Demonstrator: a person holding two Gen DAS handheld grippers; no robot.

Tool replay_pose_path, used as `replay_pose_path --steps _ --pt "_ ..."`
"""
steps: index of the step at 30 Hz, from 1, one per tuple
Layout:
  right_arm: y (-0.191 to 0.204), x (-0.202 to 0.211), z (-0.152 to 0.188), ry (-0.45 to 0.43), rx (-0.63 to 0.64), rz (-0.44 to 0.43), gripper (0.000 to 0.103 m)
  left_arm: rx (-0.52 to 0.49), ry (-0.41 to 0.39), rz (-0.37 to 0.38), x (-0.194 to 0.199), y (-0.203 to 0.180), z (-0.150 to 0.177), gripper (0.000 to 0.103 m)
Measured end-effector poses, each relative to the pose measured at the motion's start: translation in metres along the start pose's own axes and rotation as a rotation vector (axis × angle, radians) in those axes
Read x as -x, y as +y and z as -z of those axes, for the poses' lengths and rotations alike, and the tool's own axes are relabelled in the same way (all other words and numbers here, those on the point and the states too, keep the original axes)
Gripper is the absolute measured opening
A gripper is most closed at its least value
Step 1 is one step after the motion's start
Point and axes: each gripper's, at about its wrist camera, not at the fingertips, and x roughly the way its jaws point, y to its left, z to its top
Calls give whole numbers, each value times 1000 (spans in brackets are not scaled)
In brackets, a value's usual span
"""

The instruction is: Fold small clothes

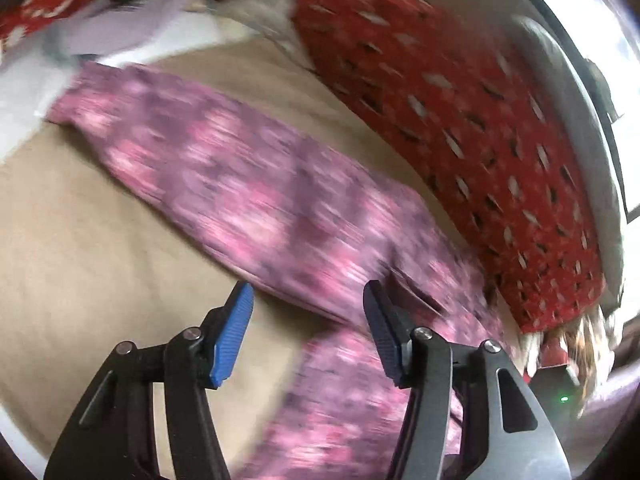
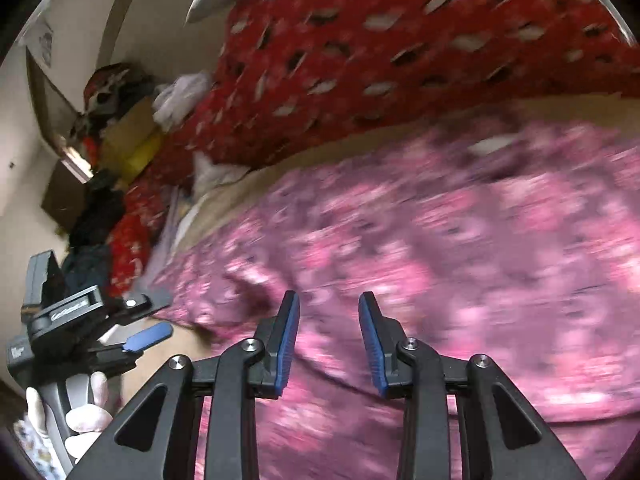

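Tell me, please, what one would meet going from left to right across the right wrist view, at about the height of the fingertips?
left gripper in a gloved hand → tan sheet → right gripper over the pink patterned garment, which runs on to the right edge.

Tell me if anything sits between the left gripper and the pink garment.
Nothing visible does. The left gripper is open right over the pink garment, which lies spread on the beige sheet. The red blanket lies beyond it, out of the way.
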Motion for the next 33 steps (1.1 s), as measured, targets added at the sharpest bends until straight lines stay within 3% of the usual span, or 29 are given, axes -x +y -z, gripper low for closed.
replay_pose_path --steps 2,6,9,12,15,16,17,19,22,26,33 --pt "7 -29 12 69 10 20 39 74 -2 -42 5 41 -20 57" --pt "29 -32 39 -57 200 104 47 275 -2 -97 1 122 -58 57" --pt "34 -34 39 -50 222 108 54 380 4 -32 -10 153 -73 57" --pt "33 -34 39 -56 222 103 54 401 20 35 -27 157 -87 62" --pt "33 -34 39 -55 224 104 55 388 -1 37 -34 154 -96 60" --pt "33 -34 39 -52 225 101 56 380 -10 31 -34 151 -98 38" --pt "35 -35 39 -50 224 99 57 366 -2 24 -36 148 -101 1" --pt "33 -32 37 -37 213 95 57 356 29 30 -39 143 -106 2" --pt "34 -31 30 6 195 93 57 283 -26 13 -20 121 -105 2" --pt "26 -6 28 14 194 108 56 187 -52 56 6 72 -99 2" --pt "-33 64 38 -58 234 366 57 22 -51 138 31 -31 -74 2"
